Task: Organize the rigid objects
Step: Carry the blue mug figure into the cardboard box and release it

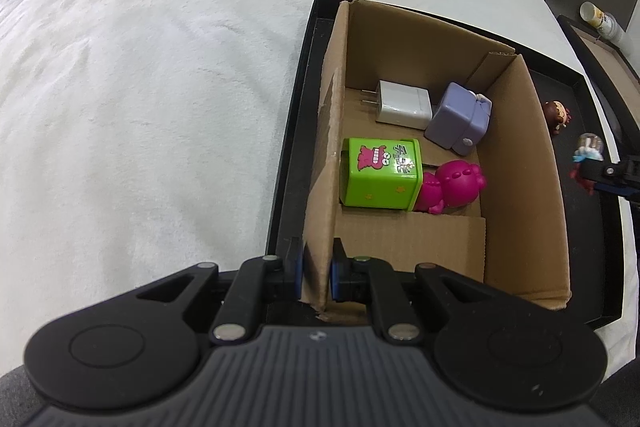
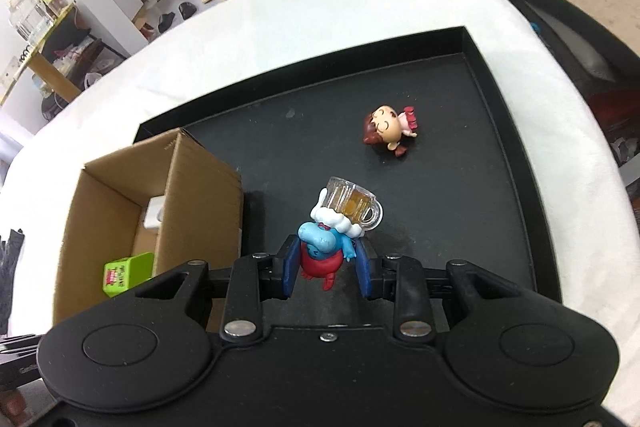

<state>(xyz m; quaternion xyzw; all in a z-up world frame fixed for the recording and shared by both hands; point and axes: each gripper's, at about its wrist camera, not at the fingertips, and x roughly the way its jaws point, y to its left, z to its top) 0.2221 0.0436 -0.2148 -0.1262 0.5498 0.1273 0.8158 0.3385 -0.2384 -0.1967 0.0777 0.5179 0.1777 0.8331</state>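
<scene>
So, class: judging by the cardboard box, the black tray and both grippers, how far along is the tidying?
Done: the white charger, purple toy, green block and pink figure lie in the cardboard box. In hand: the right gripper grips the blue figurine; the left gripper pinches the box wall. Left: the brown-haired doll on the black tray.

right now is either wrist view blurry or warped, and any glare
Left wrist: sharp, but the fisheye bows the black tray edge and cardboard box walls. Right wrist: also sharp, same bending at the borders, small highlights on the toy beer mug.
</scene>
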